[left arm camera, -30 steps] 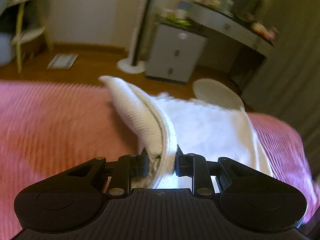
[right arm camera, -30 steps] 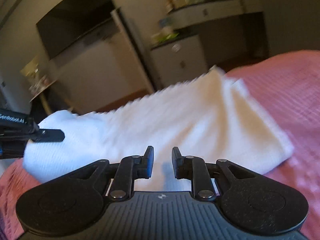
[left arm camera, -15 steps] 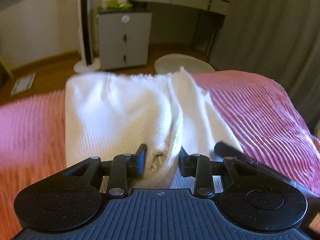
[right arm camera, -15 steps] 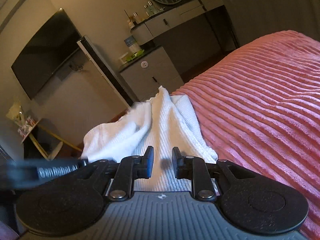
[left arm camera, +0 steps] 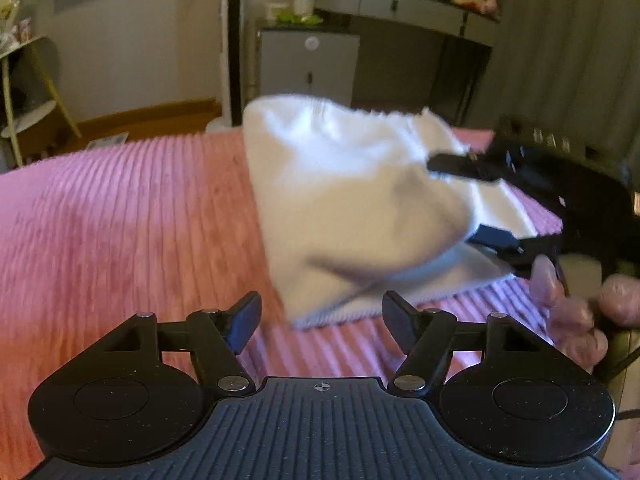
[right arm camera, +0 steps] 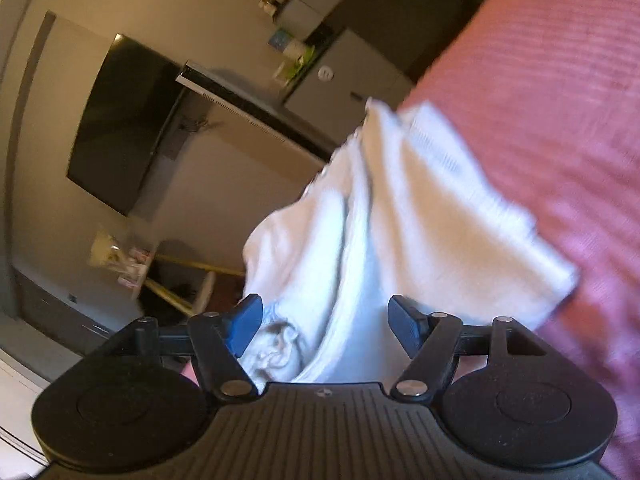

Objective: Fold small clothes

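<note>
A small white knit garment (left arm camera: 352,208) lies bunched and partly folded on the pink ribbed bedspread (left arm camera: 120,232). My left gripper (left arm camera: 320,316) is open and empty, just in front of the garment's near edge. My right gripper (left arm camera: 456,200) reaches in from the right, jaws wide, one finger above and one below the cloth's bulge. In the right wrist view the garment (right arm camera: 400,220) fills the gap of the open right gripper (right arm camera: 324,320), tilted sideways; a fold of cloth sits between the jaws, not clamped.
The bed's far edge lies just behind the garment. Beyond it are a grey drawer cabinet (left arm camera: 308,64), a dresser with a mirror (left arm camera: 404,0), a white standing fan pole (left arm camera: 236,40) and a yellow-legged shelf (left arm camera: 36,92). A wall TV (right arm camera: 124,128) shows in the right wrist view.
My left gripper opened, let go of the garment and pulled back. My right gripper opened wide, tilted sideways and moved onto the cloth, which now bulges up.
</note>
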